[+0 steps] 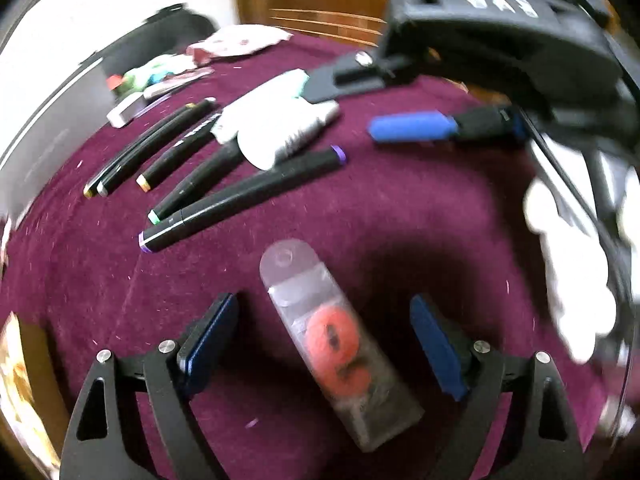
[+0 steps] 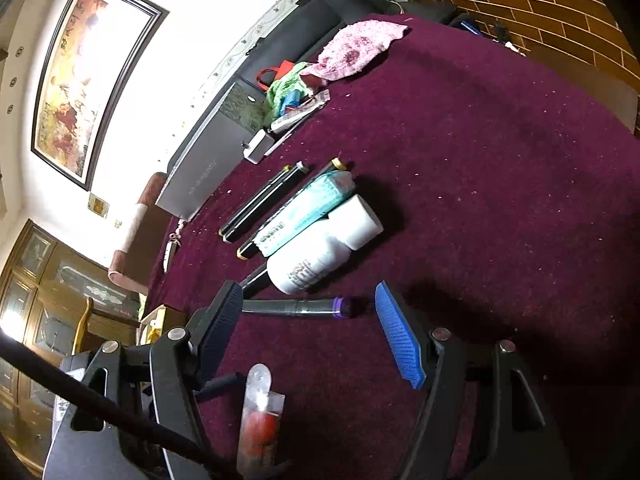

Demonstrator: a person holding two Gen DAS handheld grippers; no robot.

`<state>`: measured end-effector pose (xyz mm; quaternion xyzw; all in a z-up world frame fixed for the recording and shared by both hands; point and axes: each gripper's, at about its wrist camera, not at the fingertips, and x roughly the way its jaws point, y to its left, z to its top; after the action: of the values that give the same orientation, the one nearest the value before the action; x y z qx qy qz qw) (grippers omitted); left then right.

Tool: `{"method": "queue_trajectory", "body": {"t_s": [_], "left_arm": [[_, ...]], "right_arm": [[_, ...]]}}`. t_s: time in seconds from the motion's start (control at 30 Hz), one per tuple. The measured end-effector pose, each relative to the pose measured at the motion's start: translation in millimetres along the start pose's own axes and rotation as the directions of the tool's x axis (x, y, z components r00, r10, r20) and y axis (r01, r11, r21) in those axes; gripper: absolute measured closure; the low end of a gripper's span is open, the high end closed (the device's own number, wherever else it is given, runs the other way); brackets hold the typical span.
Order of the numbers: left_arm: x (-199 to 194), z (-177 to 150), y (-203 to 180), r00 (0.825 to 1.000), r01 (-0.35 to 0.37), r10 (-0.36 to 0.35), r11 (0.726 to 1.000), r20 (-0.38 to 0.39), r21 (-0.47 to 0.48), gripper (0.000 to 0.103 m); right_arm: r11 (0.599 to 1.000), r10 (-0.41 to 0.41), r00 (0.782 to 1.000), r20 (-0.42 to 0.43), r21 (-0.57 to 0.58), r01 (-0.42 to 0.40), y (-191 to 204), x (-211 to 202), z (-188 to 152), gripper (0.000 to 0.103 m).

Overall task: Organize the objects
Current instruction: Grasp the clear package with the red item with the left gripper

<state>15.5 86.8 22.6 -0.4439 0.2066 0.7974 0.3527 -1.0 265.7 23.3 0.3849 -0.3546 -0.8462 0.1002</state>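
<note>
My left gripper (image 1: 324, 344) stands wide around the clear packet (image 1: 336, 344) with red pieces, not touching it. My right gripper (image 2: 308, 332) is wide too, empty, over the purple-capped marker (image 2: 296, 306) mid-tabletop (image 2: 500, 184).

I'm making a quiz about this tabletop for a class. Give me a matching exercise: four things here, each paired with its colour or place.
Things:
1. Marker nearest the packet
2. Clear packet
3. White bottle
4. Cloth at the far edge

Descriptions:
A. Pink and white
B. Purple end caps
C. Lying on its side among the markers
D. Between the open left gripper's fingers, untouched

Pairs: 1-B, 2-D, 3-C, 4-A
</note>
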Motion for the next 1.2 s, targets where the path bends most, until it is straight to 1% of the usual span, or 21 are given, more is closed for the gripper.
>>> {"method": "queue_trajectory", "body": {"t_s": [0.03,0.07,0.1,0.13,0.17,0.2,0.27,0.37,0.43,0.47,0.6,0.67,0.7,0.77,0.83,0.87,0.97,1.03,1.07,1.13,1.2], "left_arm": [[0.1,-1.2,-2.9,1.0,-0.013,0.013,1.0,0.019,-0.027,0.024],[-3.5,-3.8,-5.7,0.999,-0.007,0.009,0.999,0.049,-0.045,0.042],[-8.3,-6.5,-6.5,0.997,0.018,-0.014,0.998,0.072,-0.06,0.073],[-13.1,-10.9,-4.1,0.994,0.081,-0.073,0.993,0.083,-0.088,0.08],[-17.8,-17.7,1.7,0.987,0.147,-0.136,0.98,0.088,-0.137,0.08],[-24.1,-26.3,5.7,0.984,0.159,-0.143,0.974,0.103,-0.16,0.08],[-32.2,-38.6,13.5,0.988,0.124,-0.106,0.976,0.11,-0.18,0.08],[-46.5,-56.3,25.1,0.989,0.109,-0.081,0.964,0.124,-0.241,0.08],[-57.3,-67.9,28.0,0.989,0.085,-0.052,0.964,0.139,-0.252,0.08],[-61.4,-71.7,29.5,0.988,0.079,-0.042,0.964,0.147,-0.255,0.08],[-71.5,-87.3,35.8,0.986,0.069,-0.023,0.957,0.164,-0.281,0.08],[-74.4,-94.2,39.9,0.987,0.071,-0.021,0.948,0.162,-0.309,0.08],[-75.3,-97.5,42.3,0.986,0.076,-0.023,0.944,0.164,-0.32,0.08],[-75.9,-100.5,47.2,0.983,0.102,-0.042,0.934,0.178,-0.343,0.08],[-81.8,-106.2,48.8,0.98,0.115,-0.048,0.927,0.193,-0.357,0.08],[-82.2,-105.7,50.4,0.978,0.124,-0.053,0.925,0.201,-0.36,0.08],[-92.2,-112.3,49.8,0.972,0.147,-0.065,0.919,0.227,-0.367,0.08],[-97.3,-116.4,49.6,0.969,0.156,-0.068,0.915,0.238,-0.373,0.08],[-98.1,-117.2,50.6,0.968,0.156,-0.066,0.913,0.241,-0.378,0.08],[-99.3,-119.4,53.3,0.968,0.156,-0.063,0.907,0.241,-0.391,0.08],[-101.9,-123.0,57.5,0.968,0.159,-0.061,0.9,0.243,-0.406,0.08]], "right_arm": [[1.0,-0.006,1.0,0.001,0.0,0.006,-1.0,0.1,-0.1,0.035],[1.0,-0.012,1.0,-0.001,0.003,0.012,-2.3,1.0,-0.2,0.035],[1.0,-0.014,1.0,-0.003,0.006,0.014,-3.3,1.7,0.2,0.035],[1.0,-0.013,1.0,-0.006,0.007,0.013,-4.2,2.4,0.3,0.035],[1.0,-0.009,1.0,-0.011,0.008,0.009,-4.4,3.1,0.1,0.035],[1.0,0.001,1.0,-0.016,0.005,-0.001,-3.7,3.5,-0.8,0.035],[1.0,0.023,0.999,-0.024,-0.013,-0.023,1.2,5.0,-2.6,0.035],[0.997,0.068,0.996,-0.058,-0.017,-0.069,8.2,11.0,-4.1,0.035],[0.997,0.079,0.993,-0.087,-0.008,-0.08,11.9,16.4,-4.0,0.035],[0.998,0.065,0.993,-0.101,-0.013,-0.067,14.3,19.9,-3.0,0.035],[0.998,-0.042,0.993,-0.112,-0.048,0.037,19.6,36.3,6.4,0.034],[0.997,-0.06,0.991,-0.123,-0.064,0.053,23.6,41.3,6.6,0.032],[0.996,-0.06,0.987,-0.15,-0.077,0.048,28.2,42.9,4.9,0.032],[0.996,0.003,0.973,-0.229,-0.086,-0.024,37.1,45.7,-2.8,0.032],[0.99,0.071,0.942,-0.327,-0.09,-0.106,49.1,49.5,-14.5,0.032],[0.988,0.079,0.936,-0.343,-0.102,-0.12,55.1,49.0,-16.8,0.032],[0.973,0.011,0.96,-0.28,-0.218,-0.075,80.0,35.3,-16.2,0.032],[0.95,-0.058,0.967,-0.248,-0.311,-0.023,99.7,37.9,-15.7,0.032],[0.941,-0.078,0.966,-0.247,-0.338,-0.01,104.2,41.8,-15.6,0.032],[0.899,-0.165,0.957,-0.238,-0.436,0.047,119.1,61.0,-21.2,0.032],[0.84,-0.264,0.938,-0.227,-0.533,0.107,130.7,82.3,-31.8,0.032]]}}
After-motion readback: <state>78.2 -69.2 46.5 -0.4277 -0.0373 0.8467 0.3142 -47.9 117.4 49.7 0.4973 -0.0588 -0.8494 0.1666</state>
